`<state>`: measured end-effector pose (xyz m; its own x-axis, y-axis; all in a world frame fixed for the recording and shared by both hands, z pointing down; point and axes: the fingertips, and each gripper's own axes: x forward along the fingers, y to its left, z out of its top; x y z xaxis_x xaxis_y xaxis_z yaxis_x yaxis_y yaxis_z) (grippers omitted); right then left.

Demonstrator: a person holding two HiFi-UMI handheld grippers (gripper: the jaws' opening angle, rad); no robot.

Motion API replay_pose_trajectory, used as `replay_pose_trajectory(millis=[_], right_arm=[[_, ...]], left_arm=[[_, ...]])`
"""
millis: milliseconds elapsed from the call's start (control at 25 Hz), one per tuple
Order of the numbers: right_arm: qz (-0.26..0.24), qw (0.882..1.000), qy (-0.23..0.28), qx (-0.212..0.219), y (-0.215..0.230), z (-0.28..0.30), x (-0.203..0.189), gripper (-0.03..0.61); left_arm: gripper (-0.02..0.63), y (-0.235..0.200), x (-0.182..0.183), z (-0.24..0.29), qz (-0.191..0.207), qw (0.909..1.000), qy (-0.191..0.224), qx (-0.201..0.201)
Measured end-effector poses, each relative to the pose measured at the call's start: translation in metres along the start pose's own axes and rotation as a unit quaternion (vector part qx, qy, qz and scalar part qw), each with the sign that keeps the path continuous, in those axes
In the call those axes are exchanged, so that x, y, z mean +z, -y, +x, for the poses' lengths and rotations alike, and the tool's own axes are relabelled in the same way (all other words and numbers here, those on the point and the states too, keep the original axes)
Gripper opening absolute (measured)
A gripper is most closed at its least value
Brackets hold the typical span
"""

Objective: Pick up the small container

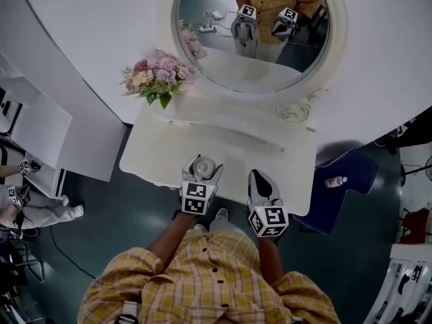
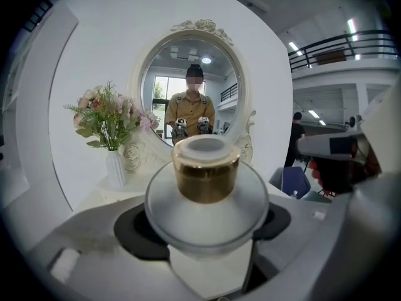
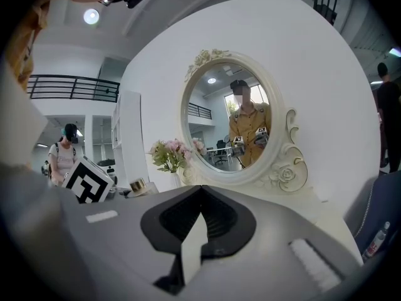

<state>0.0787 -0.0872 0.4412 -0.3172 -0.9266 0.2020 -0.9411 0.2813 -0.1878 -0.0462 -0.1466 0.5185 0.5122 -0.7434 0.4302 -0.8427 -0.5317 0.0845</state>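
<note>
The small container (image 2: 207,187) is a round frosted jar with a gold collar and a white top. It sits between the jaws of my left gripper (image 2: 205,226), which is shut on its wide body. In the head view the left gripper (image 1: 201,163) holds the container (image 1: 203,167) over the front part of the white vanity table (image 1: 158,150). My right gripper (image 1: 260,179) lies beside it to the right, near the table's front edge, shut with nothing in it. The right gripper view shows the right gripper (image 3: 200,196) with its pads meeting, and the container's gold lid (image 3: 137,185) at the left.
A round mirror (image 1: 253,42) in a carved white frame stands at the back of the table. A vase of pink flowers (image 1: 156,78) is at the back left. A blue chair (image 1: 347,174) with a small bottle (image 1: 335,181) on it stands to the right.
</note>
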Motion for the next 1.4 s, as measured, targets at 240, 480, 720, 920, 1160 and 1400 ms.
replay_pose_trajectory(millis=[240, 480, 720, 920, 1160, 1400], right_arm=[[-0.007, 1.000, 0.005, -0.004, -0.003, -0.007, 0.007, 0.003], [-0.010, 1.000, 0.007, -0.005, -0.004, -0.012, 0.011, 0.003], [-0.015, 1.000, 0.013, -0.003, -0.009, -0.013, 0.017, 0.002], [-0.016, 1.000, 0.012, -0.003, -0.009, -0.015, 0.017, 0.002], [-0.013, 1.000, 0.016, -0.012, -0.006, -0.017, 0.019, 0.002], [-0.007, 1.000, 0.021, -0.021, -0.003, -0.015, 0.021, 0.002]], left_arm=[[0.344, 0.004, 0.013, -0.014, -0.003, 0.9999, 0.008, -0.005], [0.344, 0.007, 0.023, -0.022, -0.001, 0.9998, 0.021, -0.005], [0.344, 0.006, 0.039, -0.034, -0.002, 0.9991, 0.042, -0.007], [0.344, 0.004, 0.048, -0.041, -0.007, 0.9981, 0.060, -0.008], [0.344, 0.002, 0.060, -0.048, -0.013, 0.9966, 0.081, -0.013], [0.344, 0.000, 0.069, -0.051, -0.010, 0.9955, 0.093, -0.015]])
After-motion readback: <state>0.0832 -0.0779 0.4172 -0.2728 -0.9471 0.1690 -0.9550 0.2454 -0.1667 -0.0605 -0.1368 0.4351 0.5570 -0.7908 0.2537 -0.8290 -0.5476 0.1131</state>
